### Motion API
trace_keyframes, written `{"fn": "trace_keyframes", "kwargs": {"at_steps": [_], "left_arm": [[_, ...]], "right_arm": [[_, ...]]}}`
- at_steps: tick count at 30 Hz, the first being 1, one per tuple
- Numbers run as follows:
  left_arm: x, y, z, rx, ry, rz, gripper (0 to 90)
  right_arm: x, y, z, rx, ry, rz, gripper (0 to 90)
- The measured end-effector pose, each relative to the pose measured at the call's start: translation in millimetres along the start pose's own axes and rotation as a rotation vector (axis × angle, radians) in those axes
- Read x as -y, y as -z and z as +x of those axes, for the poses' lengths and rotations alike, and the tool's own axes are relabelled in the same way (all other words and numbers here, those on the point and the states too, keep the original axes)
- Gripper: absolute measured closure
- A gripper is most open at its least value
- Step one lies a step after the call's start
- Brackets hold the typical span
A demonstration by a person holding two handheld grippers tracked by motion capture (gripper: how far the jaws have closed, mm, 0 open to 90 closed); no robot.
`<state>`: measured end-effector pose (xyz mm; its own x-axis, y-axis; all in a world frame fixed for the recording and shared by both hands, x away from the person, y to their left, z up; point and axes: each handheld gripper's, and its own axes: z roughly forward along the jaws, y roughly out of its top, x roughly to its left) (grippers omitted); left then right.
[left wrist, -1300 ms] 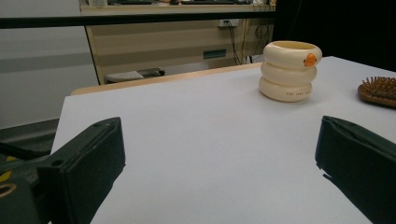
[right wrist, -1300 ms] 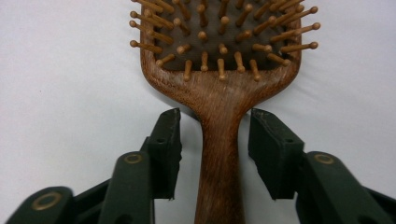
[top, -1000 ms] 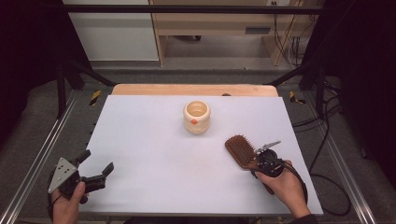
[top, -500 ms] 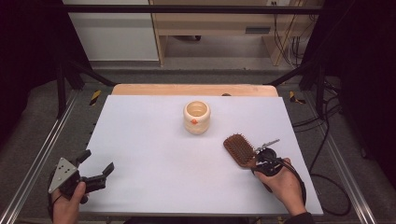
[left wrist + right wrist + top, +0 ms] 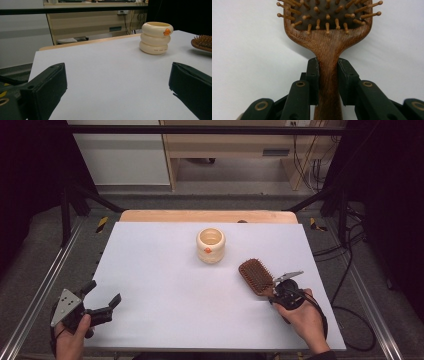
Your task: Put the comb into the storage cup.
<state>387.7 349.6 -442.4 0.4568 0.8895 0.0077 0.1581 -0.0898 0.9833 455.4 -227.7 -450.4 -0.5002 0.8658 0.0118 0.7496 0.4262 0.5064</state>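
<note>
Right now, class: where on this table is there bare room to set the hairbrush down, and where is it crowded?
Bare: the white table between the left tool and the cream cup, and the near middle. Crowded: the right side, where the right tool grips the hairbrush just right of the cup.

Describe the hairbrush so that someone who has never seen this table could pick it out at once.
On the white table, look toward its right front corner, where the right gripper is shut on a wooden handle. That handle belongs to the hairbrush, lying bristles up. It is brown, flat and paddle-shaped with wooden pins, unlike the cream ribbed cup standing near the table's middle.
</note>
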Motion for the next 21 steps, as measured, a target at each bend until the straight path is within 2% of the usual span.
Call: {"fn": "trace_keyframes", "kwargs": {"at_steps": [6, 11, 18, 21], "left_arm": [[-0.3, 0.4, 0.3, 0.002, 0.002, -0.003, 1.7], [-1.0, 1.2, 0.8, 0.003, 0.006, -0.008, 1.8], [-3.3, 2.1, -0.6, 0.012, 0.016, -0.023, 1.8], [-5.1, 2.4, -3.4, 0.025, 0.021, -0.034, 1.8]], "right_arm": [[-3.6, 11.5, 2.4, -0.002, -0.005, -0.125, 72.7], [-5.4, 17.0, 3.2, -0.034, -0.021, -0.236, 72.7], [-7.8, 19.1, 8.4, -0.063, -0.026, -0.332, 72.7], [-6.7, 18.1, 7.6, -0.077, -0.033, -0.355, 72.7]]}}
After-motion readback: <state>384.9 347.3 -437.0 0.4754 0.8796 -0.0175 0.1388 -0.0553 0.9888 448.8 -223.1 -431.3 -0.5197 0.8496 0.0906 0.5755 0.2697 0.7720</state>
